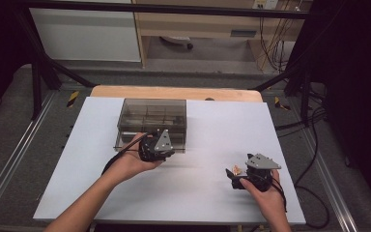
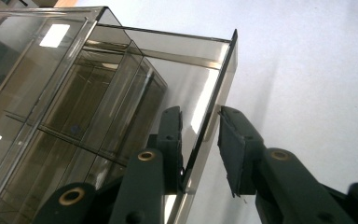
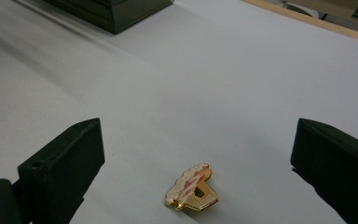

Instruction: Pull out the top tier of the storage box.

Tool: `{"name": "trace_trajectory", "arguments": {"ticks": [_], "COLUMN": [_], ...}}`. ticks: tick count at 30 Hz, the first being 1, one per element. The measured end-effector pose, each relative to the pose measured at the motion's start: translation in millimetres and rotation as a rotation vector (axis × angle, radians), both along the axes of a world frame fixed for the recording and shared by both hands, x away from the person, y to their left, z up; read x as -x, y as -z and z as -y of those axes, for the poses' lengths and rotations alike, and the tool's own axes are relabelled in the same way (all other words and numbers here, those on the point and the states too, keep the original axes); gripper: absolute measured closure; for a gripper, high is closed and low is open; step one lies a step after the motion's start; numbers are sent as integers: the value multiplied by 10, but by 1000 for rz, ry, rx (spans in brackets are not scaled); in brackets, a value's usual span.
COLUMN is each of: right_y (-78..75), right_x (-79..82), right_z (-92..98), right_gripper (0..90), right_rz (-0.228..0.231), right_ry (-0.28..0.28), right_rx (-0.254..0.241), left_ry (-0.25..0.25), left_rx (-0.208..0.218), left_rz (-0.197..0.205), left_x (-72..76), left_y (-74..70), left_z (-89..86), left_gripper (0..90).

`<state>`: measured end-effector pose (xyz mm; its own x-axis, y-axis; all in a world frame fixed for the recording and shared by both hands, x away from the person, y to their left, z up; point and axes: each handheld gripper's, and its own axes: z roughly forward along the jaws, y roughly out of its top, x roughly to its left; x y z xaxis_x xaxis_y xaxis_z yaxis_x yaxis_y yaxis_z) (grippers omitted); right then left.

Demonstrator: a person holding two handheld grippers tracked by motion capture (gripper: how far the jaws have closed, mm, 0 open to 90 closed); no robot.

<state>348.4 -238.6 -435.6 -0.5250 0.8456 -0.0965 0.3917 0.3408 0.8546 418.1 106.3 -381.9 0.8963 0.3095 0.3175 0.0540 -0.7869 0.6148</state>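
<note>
I have the left gripper [image 1: 160, 151] straddling the smoky box's [image 1: 152, 118] front panel [image 2: 209, 116] near the table's [image 1: 198, 193] centre, pads not visibly clamped; right gripper [image 1: 235, 175] gapes wide around the gold pin [image 3: 193, 187] near the right edge; a slipping pad could drag the box.

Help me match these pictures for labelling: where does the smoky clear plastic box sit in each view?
High view: the box sits at centre-left on the white table.
Left gripper view: it takes up the left half, its front panel between the left gripper jaws.
Right gripper view: its dark corner is at top left.
Shared landmark: the white table.
</note>
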Motion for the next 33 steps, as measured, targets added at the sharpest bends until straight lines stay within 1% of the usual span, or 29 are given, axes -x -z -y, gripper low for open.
{"name": "trace_trajectory", "arguments": {"ticks": [7, 15, 19, 24, 29, 33], "right_y": [2, -5, -7, -9, -11, -7], "right_x": [-1, 1, -1, 2, 3, 0], "right_z": [-3, 6, 5, 3, -2, 0], "right_gripper": [35, 36, 36, 36, 36, 36], "right_rz": [0, 4, 8, 7, 7, 7], "right_ry": [-6, 3, 2, 2, 1, 0], "right_rx": [3, 2, 4, 2, 2, 5], "left_ry": [-1, -7, -23, -34, -43, -44], "left_rx": [-3, -8, 0, 0, 14, 15], "left_rz": [-10, -18, -24, -25, -30, -31], "left_x": [35, 71, 82, 89, 85, 85], "left_y": [4, 6, 11, 13, 16, 18], "left_z": [-5, -2, 0, 6, 9, 13], "left_gripper": [696, 695, 689, 683, 681, 681]}}
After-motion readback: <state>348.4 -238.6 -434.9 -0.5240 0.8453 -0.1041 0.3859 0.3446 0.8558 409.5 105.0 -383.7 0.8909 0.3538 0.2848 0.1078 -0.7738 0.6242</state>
